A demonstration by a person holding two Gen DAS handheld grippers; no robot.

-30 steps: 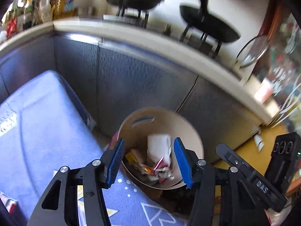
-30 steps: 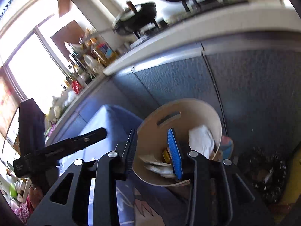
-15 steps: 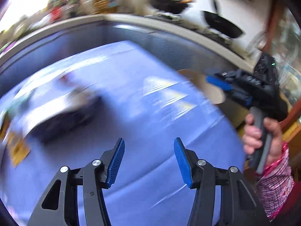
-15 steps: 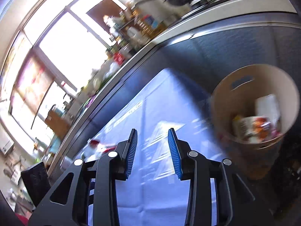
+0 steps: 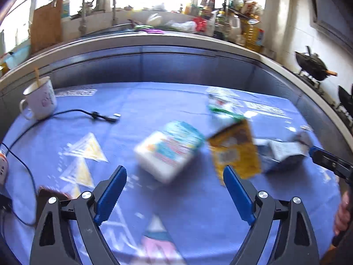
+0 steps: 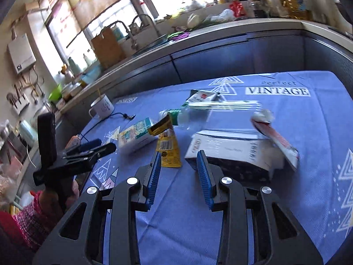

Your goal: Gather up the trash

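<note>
Spread with a blue printed cloth, the worktop (image 6: 297, 132) carries the trash in one loose cluster: a tissue pack (image 5: 169, 152), a yellow wrapper (image 5: 236, 152), and a white carton (image 6: 233, 152), well apart from the mug (image 5: 39, 101). Both the left tongs (image 5: 174, 195) and right tongs (image 6: 178, 176) are held released and empty above the cloth, short of the cluster, presumably so that the next piece can be chosen.

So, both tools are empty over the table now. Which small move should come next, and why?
Probably lower the right tool toward the yellow wrapper just ahead of it. Both tools are open and hold nothing; the left tool is also open above the blue tablecloth, nearer the white packet. Several pieces of trash lie uncollected.
</note>
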